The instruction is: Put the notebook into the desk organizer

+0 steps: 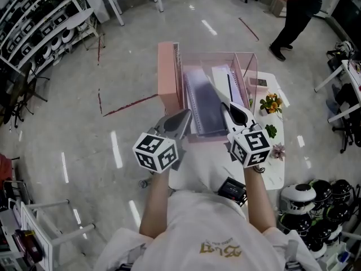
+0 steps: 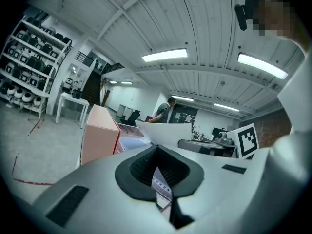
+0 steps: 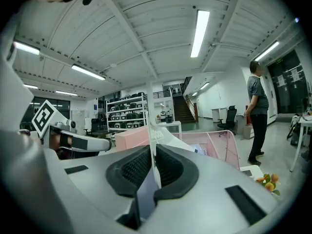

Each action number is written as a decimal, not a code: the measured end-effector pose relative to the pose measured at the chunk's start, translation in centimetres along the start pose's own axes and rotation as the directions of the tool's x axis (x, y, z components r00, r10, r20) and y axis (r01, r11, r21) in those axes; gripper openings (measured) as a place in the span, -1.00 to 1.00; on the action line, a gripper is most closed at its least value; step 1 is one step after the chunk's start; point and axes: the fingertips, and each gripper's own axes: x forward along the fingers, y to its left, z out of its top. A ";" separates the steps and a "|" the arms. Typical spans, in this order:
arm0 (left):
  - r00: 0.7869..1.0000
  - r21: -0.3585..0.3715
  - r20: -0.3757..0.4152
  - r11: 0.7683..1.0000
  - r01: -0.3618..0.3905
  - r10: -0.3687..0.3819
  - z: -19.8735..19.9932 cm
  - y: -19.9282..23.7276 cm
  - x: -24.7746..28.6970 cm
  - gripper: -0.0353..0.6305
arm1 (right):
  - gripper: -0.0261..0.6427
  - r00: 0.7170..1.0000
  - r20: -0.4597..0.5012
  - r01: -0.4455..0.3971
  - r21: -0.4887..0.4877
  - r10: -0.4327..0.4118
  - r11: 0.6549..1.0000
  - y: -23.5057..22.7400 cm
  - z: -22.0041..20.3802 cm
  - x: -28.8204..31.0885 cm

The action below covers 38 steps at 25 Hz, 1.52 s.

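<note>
Two grippers are in play, one in each hand, and each carries one cube with square markers; the left gripper point(image 1: 183, 117) and the right gripper point(image 1: 228, 109) reach forward side by side over one small white table point(image 1: 276, 171); between them is the single notebook point(image 1: 204, 103), grey-purple with a spiral binding along its left edge; it slopes with its far end inside the one pink desk organizer point(image 1: 167, 78) and its near end towards the person, so it lies partly in the wide mesh compartment rather than flat on the table; the right gripper view shows that gripper's jaws almost together, with the notebook's thin pale edge standing upright between the two dark pads, which press on it from both sides; the left gripper view shows the left jaws likewise drawn close, a printed corner of the notebook caught in the narrow gap between the pads, while the broad white face of the notebook rises just beyond; the organizer has a solid pink box section on its left and a mesh tray on its right, where one more pale sheet or pad lies beside the notebook; three small plants point(image 1: 272, 103) stand along the table's right side; one person point(image 1: 296, 16) stands well apart on the floor beyond.
</note>
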 end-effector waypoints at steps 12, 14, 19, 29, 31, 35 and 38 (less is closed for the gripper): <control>1.000 -0.001 -0.009 1.000 0.008 -0.008 -0.3 0.0 0.2 -0.84 | -0.75 0.993 -0.115 -0.037 -0.078 0.028 0.996 0.6 -1.5 1.6; 1.000 -0.003 -0.008 1.000 0.005 -0.005 -0.3 0.1 0.1 -0.84 | -0.73 0.992 -0.121 -0.046 -0.073 0.037 0.996 0.7 -1.7 1.6; 1.000 -0.009 -0.014 1.000 0.003 -0.003 -0.6 0.2 0.2 -0.84 | -0.67 0.987 -0.140 -0.090 -0.054 0.082 0.995 1.2 -2.1 1.7; 1.000 -0.015 -0.013 1.000 0.007 -0.008 -0.7 0.2 0.4 -0.84 | -0.55 0.981 -0.134 -0.146 -0.009 0.143 0.989 1.8 -2.3 1.7; 1.000 -0.016 -0.013 1.000 0.008 -0.009 -0.7 0.2 0.5 -0.84 | -0.52 0.981 -0.128 -0.151 -0.006 0.149 0.989 1.8 -2.2 1.7; 1.000 -0.020 -0.015 1.000 0.008 -0.008 -0.8 0.3 0.5 -0.84 | -0.42 0.976 -0.133 -0.174 -0.007 0.171 0.985 2.2 -2.3 1.7; 1.000 -0.022 -0.016 1.000 0.005 -0.005 -0.9 0.4 0.4 -0.84 | -0.36 0.974 -0.139 -0.181 -0.010 0.178 0.983 2.4 -2.4 1.8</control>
